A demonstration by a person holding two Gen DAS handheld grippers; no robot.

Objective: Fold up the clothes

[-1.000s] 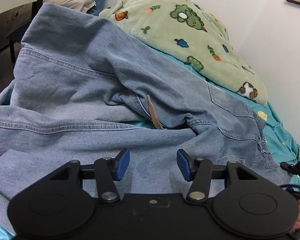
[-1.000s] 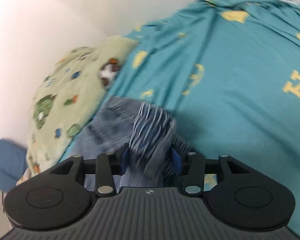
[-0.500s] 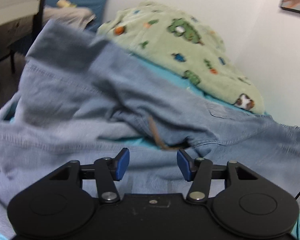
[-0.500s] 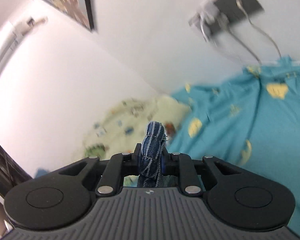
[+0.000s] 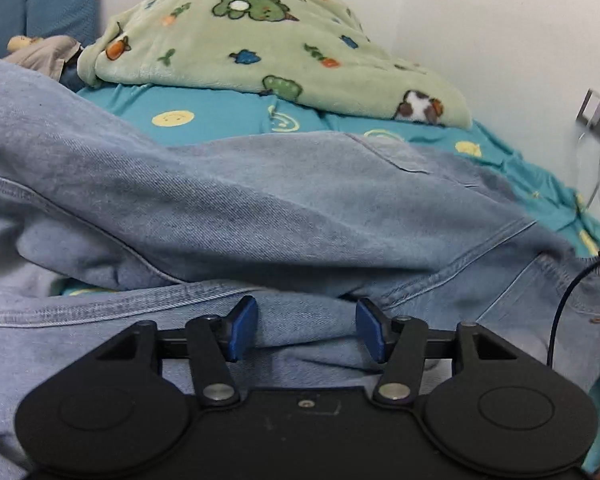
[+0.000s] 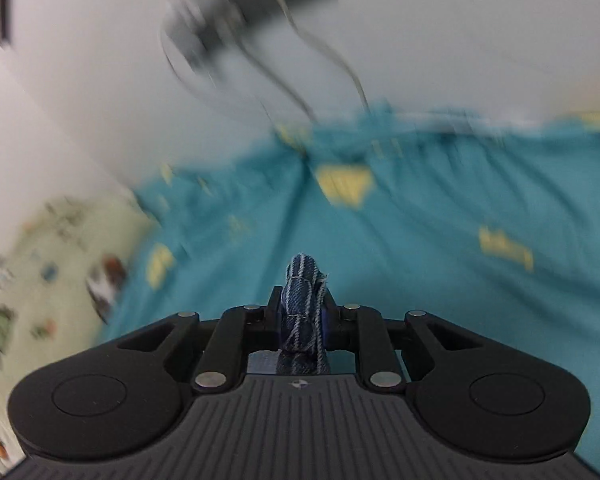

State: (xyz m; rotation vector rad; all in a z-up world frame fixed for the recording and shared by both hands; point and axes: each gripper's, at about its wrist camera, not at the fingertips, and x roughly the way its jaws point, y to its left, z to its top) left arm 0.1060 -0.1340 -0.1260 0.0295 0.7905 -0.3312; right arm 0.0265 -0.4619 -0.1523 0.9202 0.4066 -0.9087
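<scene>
The left gripper (image 5: 306, 330) is wide open, with its two blue pads far apart. It holds nothing. It hangs low over the blue jeans (image 5: 260, 216), and denim shows in the gap between the pads.

The jeans lie across the bed, spread from 9 o'clock to 3 o'clock in the left view. They are bunched and wrinkled, with one thick seam running along near the pads. Under them is a teal sheet (image 5: 220, 110) with yellow smiley faces on it.

At 12 o'clock, past the jeans, sits a soft green blanket (image 5: 260, 40) with little animals and carrots. It rests on the sheet, against the white wall. At 3 o'clock a grey wall plate (image 5: 598, 114) has white cords hanging from it.

The right gripper (image 6: 303, 316) is squeezed tight on a small fold of dark denim (image 6: 304, 300). The cloth sticks up between the pads. This view is very blurry. Beyond the gripper is the teal sheet (image 6: 420, 248), and the green blanket (image 6: 40, 272) is at 9 o'clock.
</scene>
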